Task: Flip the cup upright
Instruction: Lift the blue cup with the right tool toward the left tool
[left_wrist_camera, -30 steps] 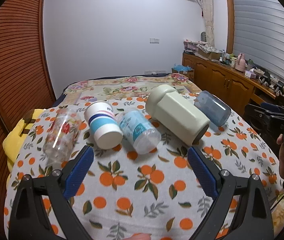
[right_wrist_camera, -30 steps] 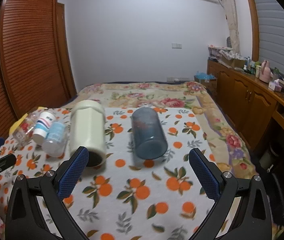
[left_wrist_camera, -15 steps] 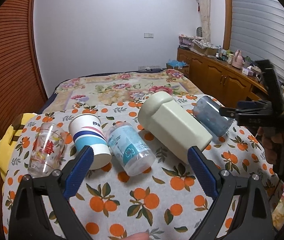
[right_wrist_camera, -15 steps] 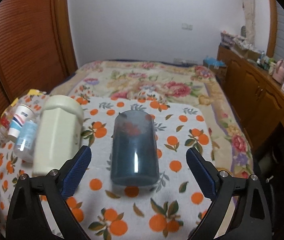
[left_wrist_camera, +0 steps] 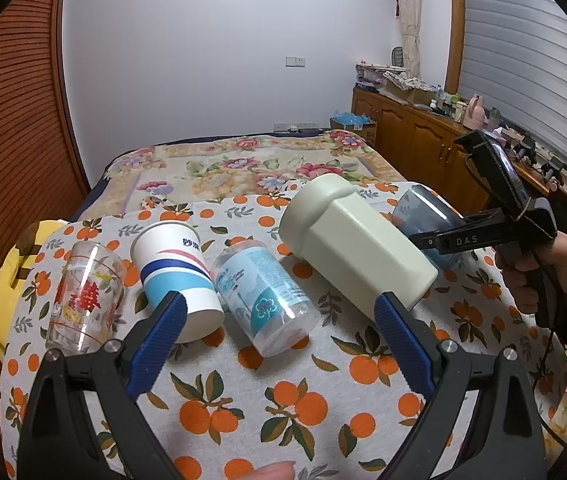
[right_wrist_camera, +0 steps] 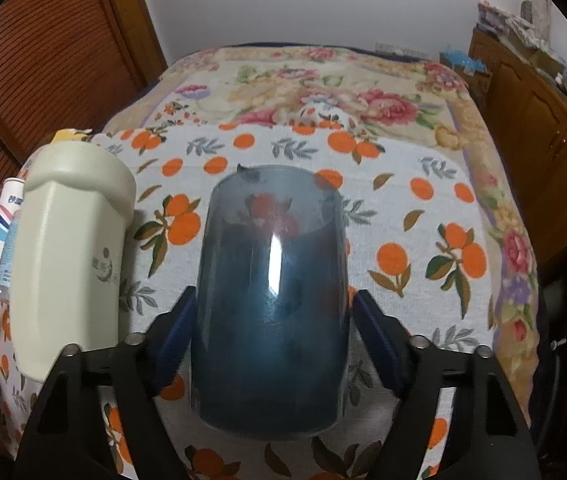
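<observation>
The right claw [right_wrist_camera: 271,336] has closed in from well back, its fingers now apart on either side of the blue cup [right_wrist_camera: 269,300] lying on the bed [right_wrist_camera: 423,208], ready to clamp.

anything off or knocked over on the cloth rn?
Yes: all five cups lie on their sides in a row on the orange-print cloth: clear glass, paper cup, clear plastic cup, cream cup, blue cup. No spill visible.
</observation>
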{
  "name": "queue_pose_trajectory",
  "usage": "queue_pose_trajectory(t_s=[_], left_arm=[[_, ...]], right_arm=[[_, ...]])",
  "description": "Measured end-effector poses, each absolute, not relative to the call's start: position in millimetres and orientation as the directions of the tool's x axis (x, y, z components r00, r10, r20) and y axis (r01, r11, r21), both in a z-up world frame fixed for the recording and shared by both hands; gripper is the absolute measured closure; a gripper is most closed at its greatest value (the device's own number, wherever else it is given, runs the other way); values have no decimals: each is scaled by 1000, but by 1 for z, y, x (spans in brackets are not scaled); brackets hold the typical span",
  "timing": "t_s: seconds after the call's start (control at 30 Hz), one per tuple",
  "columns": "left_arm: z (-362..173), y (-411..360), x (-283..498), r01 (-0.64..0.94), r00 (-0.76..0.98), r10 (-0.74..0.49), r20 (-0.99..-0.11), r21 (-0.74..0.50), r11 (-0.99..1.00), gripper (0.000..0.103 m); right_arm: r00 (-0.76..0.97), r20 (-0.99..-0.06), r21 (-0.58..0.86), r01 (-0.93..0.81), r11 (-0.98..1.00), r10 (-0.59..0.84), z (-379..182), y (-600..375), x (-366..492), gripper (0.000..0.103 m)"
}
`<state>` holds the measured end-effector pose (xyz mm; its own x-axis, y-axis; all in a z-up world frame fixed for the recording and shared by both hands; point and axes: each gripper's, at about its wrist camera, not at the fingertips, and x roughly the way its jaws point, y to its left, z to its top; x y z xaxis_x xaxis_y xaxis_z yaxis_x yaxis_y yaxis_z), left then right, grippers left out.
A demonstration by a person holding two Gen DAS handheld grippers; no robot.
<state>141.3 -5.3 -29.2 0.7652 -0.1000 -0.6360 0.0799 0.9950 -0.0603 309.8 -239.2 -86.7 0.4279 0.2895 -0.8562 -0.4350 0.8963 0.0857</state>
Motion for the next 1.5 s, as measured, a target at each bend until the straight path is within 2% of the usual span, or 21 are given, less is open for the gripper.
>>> queue_pose_trajectory(t_s=[0.07, 0.37, 0.87, 1.1, 1.5], left_arm=[[-30, -4, 140, 80, 766, -100, -635, -61, 995, 8], [-27, 0, 122, 76, 774, -102, -625, -69, 995, 8], [-19, 8, 68, 80, 794, -95, -601, -51, 995, 8], [-18, 15, 48, 65, 795, -76, -602, -40, 997, 8], [-27, 32, 38, 48, 781, -69, -621, -50, 998, 8]], right_arm=[[422, -856, 93, -443, 891, 300, -87, -238, 309, 36], [485, -817, 87, -431, 898, 311, -67, -246, 285, 37], [489, -763, 134, -520, 844, 423, -32, -231, 159, 36], [450, -763, 143, -582, 800, 464, -42, -197, 116, 36], [373, -790, 165, -634, 755, 487, -79, -139, 96, 36]])
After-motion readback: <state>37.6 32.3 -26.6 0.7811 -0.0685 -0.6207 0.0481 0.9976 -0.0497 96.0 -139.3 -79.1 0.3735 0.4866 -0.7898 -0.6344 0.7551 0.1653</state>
